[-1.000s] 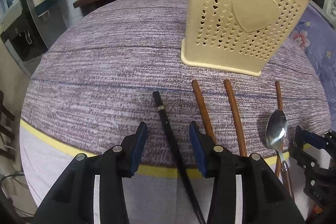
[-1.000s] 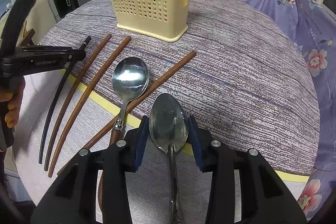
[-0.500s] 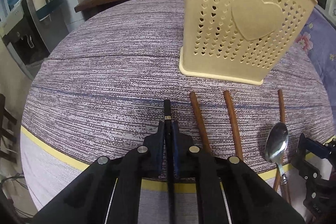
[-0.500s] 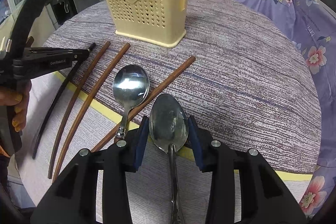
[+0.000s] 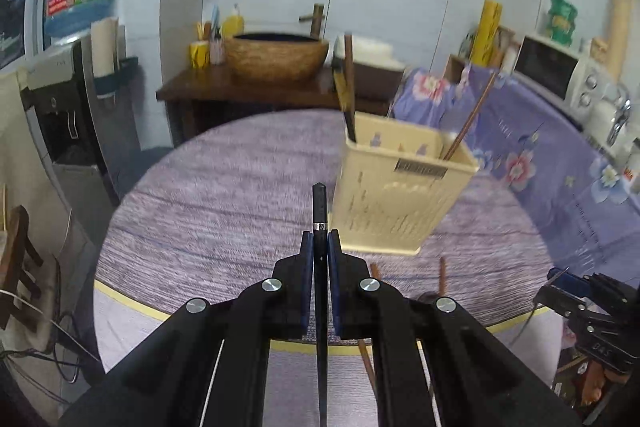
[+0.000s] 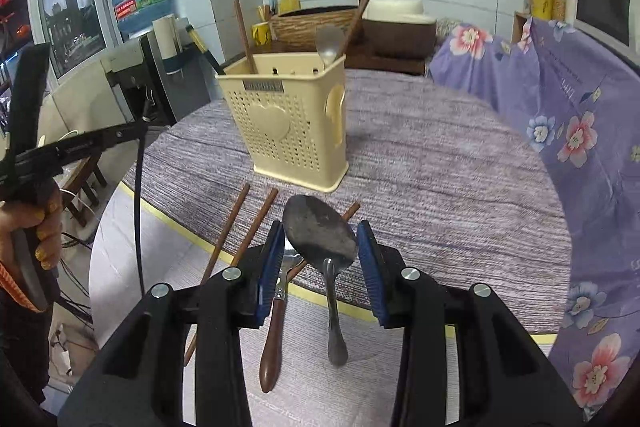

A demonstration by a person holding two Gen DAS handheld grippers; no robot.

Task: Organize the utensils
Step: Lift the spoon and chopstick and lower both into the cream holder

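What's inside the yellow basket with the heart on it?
Sticking out of the basket are two brown chopsticks, a black one and a spoon. Their lower ends are hidden by its walls.

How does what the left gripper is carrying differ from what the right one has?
The left gripper clamps a thin black chopstick with its jaws nearly together; the right gripper holds a broad metal spoon across the bowl, with its jaws wider apart. The chopstick is gripped near one end and hangs down; the spoon's handle trails back. Both are off the table.
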